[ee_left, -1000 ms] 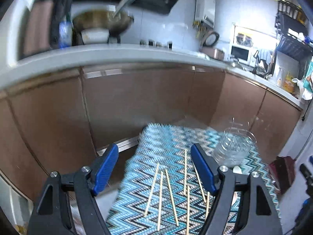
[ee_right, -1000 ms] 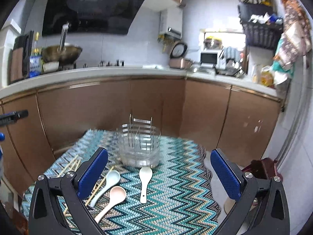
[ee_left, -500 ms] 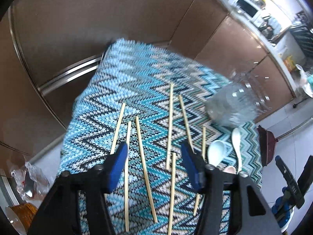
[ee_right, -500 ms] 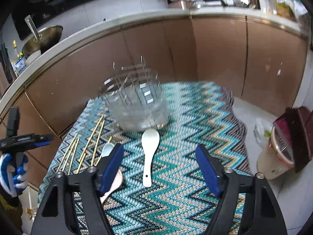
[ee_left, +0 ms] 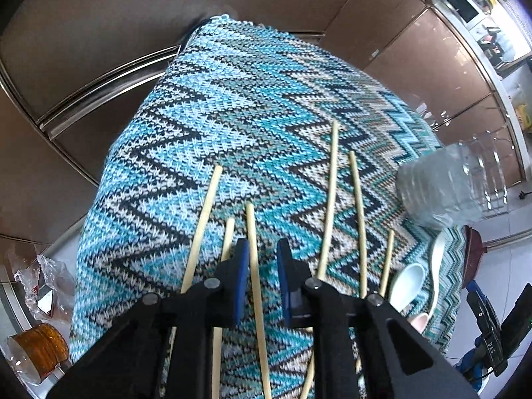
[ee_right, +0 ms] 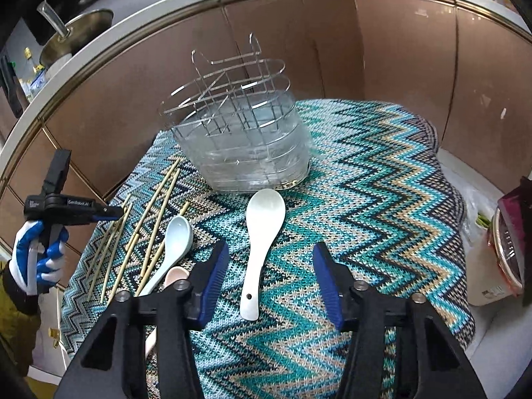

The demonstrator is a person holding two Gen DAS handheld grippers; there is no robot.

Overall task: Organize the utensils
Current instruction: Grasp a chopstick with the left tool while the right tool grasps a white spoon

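Blue pads on the left gripper (ee_left: pixel 262 266) have just been closing and now stand a narrow gap apart, straddling one bamboo chopstick (ee_left: pixel 254 266) that runs between them; a sliver of cloth shows on either side of the stick, so the pads do not press it. A second earlier this gripper was spread wide and faced the brown cabinet doors (ee_left: pixel 99 33) and the counter; now it points steeply down at the zigzag knitted cloth (ee_left: pixel 232 99), close over it. Other chopsticks (ee_left: pixel 329 199) lie loose to either side of it, roughly parallel, pointing away toward the far edge.

To the right, the right gripper (ee_right: pixel 271 276) has also been closing, from full spread to about half, and its pads stand apart either side of the white spoon (ee_right: pixel 262 242), clear of its handle. It too has tipped down toward the table since the earlier view. The spoon's bowl lies just beside the clear utensil holder with wire dividers (ee_right: pixel 242 139), which stands upright on the far part of the cloth. Left of the white spoon lie a pale blue spoon (ee_right: pixel 173 249) and a pink spoon (ee_right: pixel 174 276), next to the chopsticks. A gloved hand (ee_right: pixel 33 256) holds the left gripper at the table's left edge.
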